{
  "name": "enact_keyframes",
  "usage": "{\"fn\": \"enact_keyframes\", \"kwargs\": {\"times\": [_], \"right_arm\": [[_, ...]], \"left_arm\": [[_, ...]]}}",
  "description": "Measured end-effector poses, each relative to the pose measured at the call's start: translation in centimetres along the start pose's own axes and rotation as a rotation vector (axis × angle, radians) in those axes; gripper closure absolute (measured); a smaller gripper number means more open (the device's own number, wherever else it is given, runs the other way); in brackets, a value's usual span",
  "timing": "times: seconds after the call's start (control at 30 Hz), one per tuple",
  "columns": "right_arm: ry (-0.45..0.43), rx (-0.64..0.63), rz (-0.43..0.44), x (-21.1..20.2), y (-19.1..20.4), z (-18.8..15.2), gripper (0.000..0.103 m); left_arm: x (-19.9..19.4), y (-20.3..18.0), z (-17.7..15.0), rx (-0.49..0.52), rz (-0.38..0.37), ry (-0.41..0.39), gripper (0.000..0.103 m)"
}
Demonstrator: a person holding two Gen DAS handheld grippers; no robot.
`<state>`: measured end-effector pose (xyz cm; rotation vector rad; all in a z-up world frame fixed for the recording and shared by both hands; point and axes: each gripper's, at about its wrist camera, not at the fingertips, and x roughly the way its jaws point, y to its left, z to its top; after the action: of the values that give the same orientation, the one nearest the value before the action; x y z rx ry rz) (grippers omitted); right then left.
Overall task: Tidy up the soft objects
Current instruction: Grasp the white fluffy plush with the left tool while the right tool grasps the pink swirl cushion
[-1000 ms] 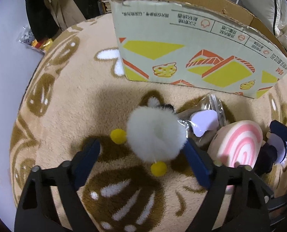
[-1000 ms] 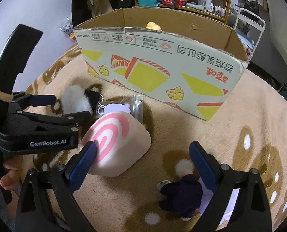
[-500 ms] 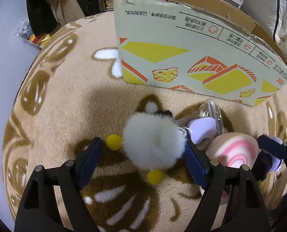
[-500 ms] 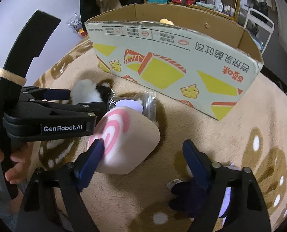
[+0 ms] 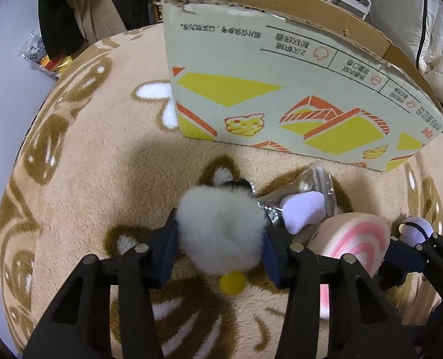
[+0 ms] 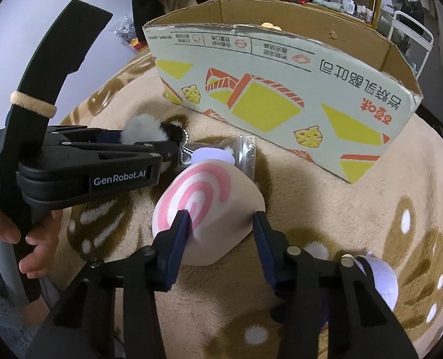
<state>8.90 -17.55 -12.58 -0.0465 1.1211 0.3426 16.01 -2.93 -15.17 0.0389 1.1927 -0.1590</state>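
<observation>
Two grippers are closing at once, each with a soft toy between its fingers. The left gripper (image 5: pixel 220 239) has its blue pads pressed into the sides of the white fluffy pompom toy (image 5: pixel 220 233), whose fur bulges over both fingers while one yellow ball (image 5: pixel 232 282) hangs out below. The right gripper (image 6: pixel 220 239) squeezes the pink swirl cushion (image 6: pixel 206 209), one finger on its spiral face and the other on its beige flank. Both toys lie near the middle of the tan patterned rug (image 5: pixel 102 164), just beside each other.

Touching the pompom and the cushion sits a clear plastic bag (image 5: pixel 317 188) holding a lilac plush (image 5: pixel 303 214). A purple-and-white doll (image 6: pixel 380 278) lies behind the right gripper's outer finger. Beyond them, toward the rug's far edge, stands the open cardboard box (image 6: pixel 281 68), the likely destination.

Risks, as I judge them: the pompom's fur may compress and slip free if gripped only by its fluff. Its bead chain (image 6: pixel 185 149) lies against the bag, so lifting could drag the bag along. The cushion is held near its lower end and could pivot or pop out. With both grippers so close, raising them together could knock one against the other.
</observation>
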Motion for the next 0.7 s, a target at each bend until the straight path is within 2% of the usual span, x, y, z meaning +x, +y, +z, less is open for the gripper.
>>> {"fn": "enact_keyframes", "kwargs": {"times": [0.43, 0.7], "right_arm": [[0.0, -0.014, -0.016, 0.1, 0.0, 0.2, 0.069], [-0.004, -0.025, -0.025, 0.3, 0.4, 0.2, 0.071]], "left_arm": [[-0.5, -0.2, -0.4, -0.002, 0.011, 0.007, 0.059], [-1.3, -0.2, -0.4, -0.009, 0.006, -0.008, 0.069]]}}
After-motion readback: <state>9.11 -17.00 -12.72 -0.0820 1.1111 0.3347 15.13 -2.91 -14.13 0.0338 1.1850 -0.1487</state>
